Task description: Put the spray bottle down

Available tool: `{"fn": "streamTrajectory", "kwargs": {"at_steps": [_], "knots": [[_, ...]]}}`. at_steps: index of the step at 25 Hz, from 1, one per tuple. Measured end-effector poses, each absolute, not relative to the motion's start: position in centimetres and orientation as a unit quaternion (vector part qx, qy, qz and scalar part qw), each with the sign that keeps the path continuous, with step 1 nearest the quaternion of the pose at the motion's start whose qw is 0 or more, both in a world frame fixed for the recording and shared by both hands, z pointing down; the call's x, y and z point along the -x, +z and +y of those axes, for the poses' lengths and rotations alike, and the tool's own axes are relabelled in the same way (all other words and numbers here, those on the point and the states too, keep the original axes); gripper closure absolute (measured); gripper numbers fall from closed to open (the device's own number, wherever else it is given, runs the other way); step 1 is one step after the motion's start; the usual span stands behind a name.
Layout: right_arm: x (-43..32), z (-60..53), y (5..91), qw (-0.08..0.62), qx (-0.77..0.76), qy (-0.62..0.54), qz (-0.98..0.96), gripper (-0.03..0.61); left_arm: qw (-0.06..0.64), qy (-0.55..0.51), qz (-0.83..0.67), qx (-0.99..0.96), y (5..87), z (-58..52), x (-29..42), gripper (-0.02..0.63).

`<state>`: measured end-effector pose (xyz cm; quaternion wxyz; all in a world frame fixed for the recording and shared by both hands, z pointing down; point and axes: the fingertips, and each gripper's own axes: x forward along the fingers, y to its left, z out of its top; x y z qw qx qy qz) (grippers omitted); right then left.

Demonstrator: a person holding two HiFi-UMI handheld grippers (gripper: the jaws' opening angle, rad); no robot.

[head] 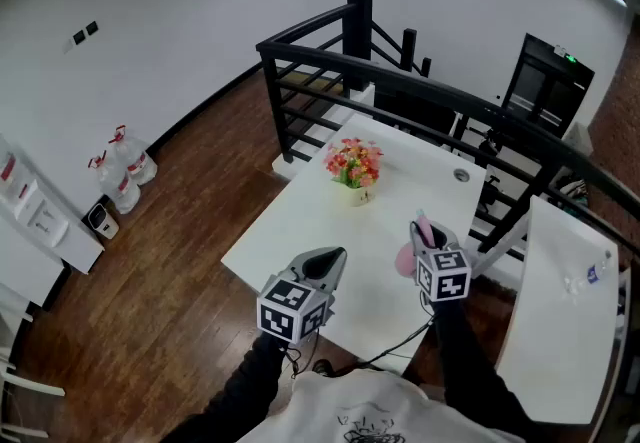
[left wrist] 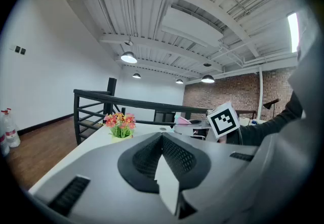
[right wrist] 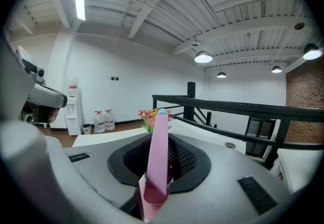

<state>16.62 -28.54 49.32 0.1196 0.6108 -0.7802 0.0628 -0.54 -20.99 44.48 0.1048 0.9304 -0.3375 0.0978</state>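
The pink spray bottle [head: 409, 253] hangs over the near right part of the white table [head: 300, 216], with my right gripper [head: 424, 233] shut on it. In the right gripper view the bottle's pink trigger piece [right wrist: 158, 152] stands up between the black pads [right wrist: 183, 160] and hides the gap. My left gripper [head: 334, 258] hovers over the table's near edge, to the left of the bottle. Its jaws meet at the tip, nothing between them [left wrist: 162, 136]. From the left gripper view only the right gripper's marker cube [left wrist: 223, 119] shows; the bottle is hidden.
A pot of pink and orange flowers [head: 353, 165] stands mid-table toward the far side. A round grommet [head: 461, 175] sits near the far right corner. A black railing [head: 400, 79] runs behind the table. A second white table [head: 560, 311] stands at the right. Water jugs [head: 125, 166] rest on the wooden floor at left.
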Motion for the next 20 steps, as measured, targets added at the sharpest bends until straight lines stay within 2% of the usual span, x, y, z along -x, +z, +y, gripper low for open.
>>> {"fn": "streamTrajectory", "kwargs": {"at_steps": [9, 20], "knots": [[-17.4, -31.3, 52.3, 0.108, -0.623, 0.070, -0.771, 0.525, 0.110, 0.110, -0.334, -0.930, 45.5, -20.8, 0.1, 0.611], [-14.5, -33.6, 53.5, 0.111, -0.606, 0.080, -0.784, 0.525, 0.115, 0.119, -0.345, -0.924, 46.0, -20.7, 1.1, 0.611]]}}
